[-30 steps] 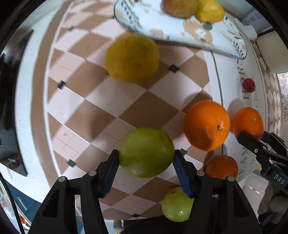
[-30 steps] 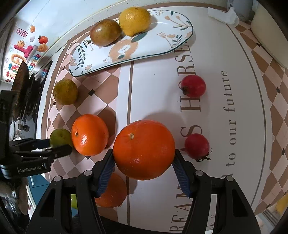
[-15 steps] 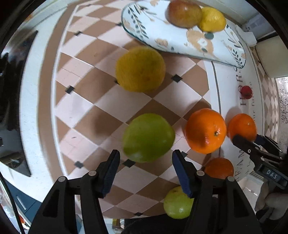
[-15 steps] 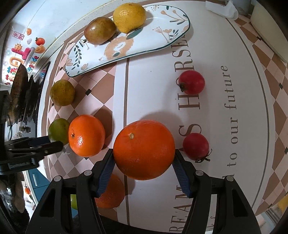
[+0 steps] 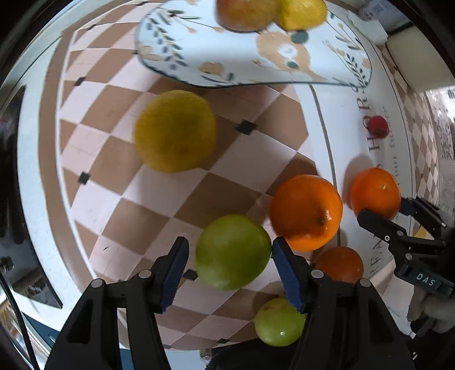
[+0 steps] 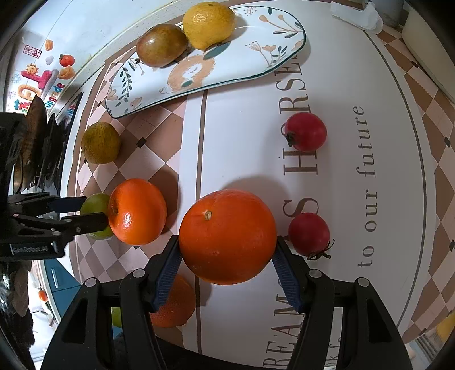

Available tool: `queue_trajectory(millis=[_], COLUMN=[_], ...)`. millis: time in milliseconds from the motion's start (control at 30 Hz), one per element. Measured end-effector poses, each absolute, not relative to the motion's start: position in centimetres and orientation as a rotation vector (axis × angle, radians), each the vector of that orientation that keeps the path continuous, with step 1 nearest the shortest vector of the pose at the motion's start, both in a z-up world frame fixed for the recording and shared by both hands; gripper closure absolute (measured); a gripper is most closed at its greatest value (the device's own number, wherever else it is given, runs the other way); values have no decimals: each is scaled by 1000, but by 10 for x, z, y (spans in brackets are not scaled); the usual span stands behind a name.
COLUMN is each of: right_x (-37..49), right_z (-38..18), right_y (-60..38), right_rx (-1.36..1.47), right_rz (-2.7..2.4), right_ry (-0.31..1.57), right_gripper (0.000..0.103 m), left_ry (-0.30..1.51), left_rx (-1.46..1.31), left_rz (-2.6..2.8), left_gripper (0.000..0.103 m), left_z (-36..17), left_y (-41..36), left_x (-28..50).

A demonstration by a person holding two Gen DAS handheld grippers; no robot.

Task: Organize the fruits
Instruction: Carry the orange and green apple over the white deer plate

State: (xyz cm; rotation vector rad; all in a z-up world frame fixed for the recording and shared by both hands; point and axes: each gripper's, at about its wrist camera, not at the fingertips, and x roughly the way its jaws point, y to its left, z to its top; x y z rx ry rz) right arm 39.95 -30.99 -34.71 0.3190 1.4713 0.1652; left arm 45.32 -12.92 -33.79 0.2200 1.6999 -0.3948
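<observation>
Since half a second ago the left gripper (image 5: 229, 244) has swung back over the green fruit (image 5: 233, 252), which then lay ahead of its tips and now sits between them again. The jaws stand apart at the same width as before. One pad is at the fruit's edge on the orange's side, a gap shows at the other, and the fruit lies unclamped on the checked cloth (image 5: 159, 210). It touches or nearly touches an orange (image 5: 305, 212), so closing may nudge that one. The right gripper (image 6: 227, 242) has not shifted and is clamped on the big orange (image 6: 227, 236), with both pads pressed to its sides. Whether the orange is off the cloth I cannot tell. Further out, the plate (image 6: 256, 57) holds a brown fruit (image 6: 161, 45) and a yellow one (image 6: 209, 24), with bare space beside them. A dull yellow citrus (image 5: 175, 131) and two red fruits (image 6: 305, 131) (image 6: 309, 233) lie loose. Sorting looks barely begun: the left side is only lining up its grasp, while the right seems ready to carry.
</observation>
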Motion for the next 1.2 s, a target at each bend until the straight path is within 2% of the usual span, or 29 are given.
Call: queue_trajectory(millis=[267, 533, 633, 667, 700, 733, 833, 933, 1000, 1067, 1200], right_x=[396, 395, 398, 400, 402, 405, 416, 428, 434, 436, 439], right_z=[-348, -342, -338, -336, -334, -331, -324, -320, -317, -315, -317], right_y=[-307, -320, -323, -324, -324, -324, -321, -318, -316, -315, -314], right_rx=[307, 354, 375, 382, 390, 398, 397, 395, 389, 389, 393], right_rz=[159, 135, 131, 132, 134, 138, 147, 153, 155, 158, 159], right_ry=[1463, 1438, 1428, 1423, 1418, 1413, 1397, 1386, 1379, 1375, 1383], right_gripper=[37, 37, 37, 37, 37, 37, 37, 37, 37, 37, 37], left_ry=[1678, 1636, 1631, 1622, 1625, 1631, 1627, 1639, 1671, 1662, 1665], left_rx=[206, 140, 101, 86, 76, 64, 120, 151, 145, 154, 119], left_rz=[-390, -314, -321, -322, -336, -353, -401, -398, -406, -394, -375], left_gripper=[49, 50, 55, 62, 74, 75, 75, 75, 68, 57, 49], left_z=[-342, -325, -313, -308, -300, -297, -282, -299, -313, -317, -324], left_y=[-136, -96, -90, -88, -87, -88, -104, -109, -108, -104, -93], left_x=[451, 446, 448, 449, 454, 456, 465, 471, 471, 473, 484])
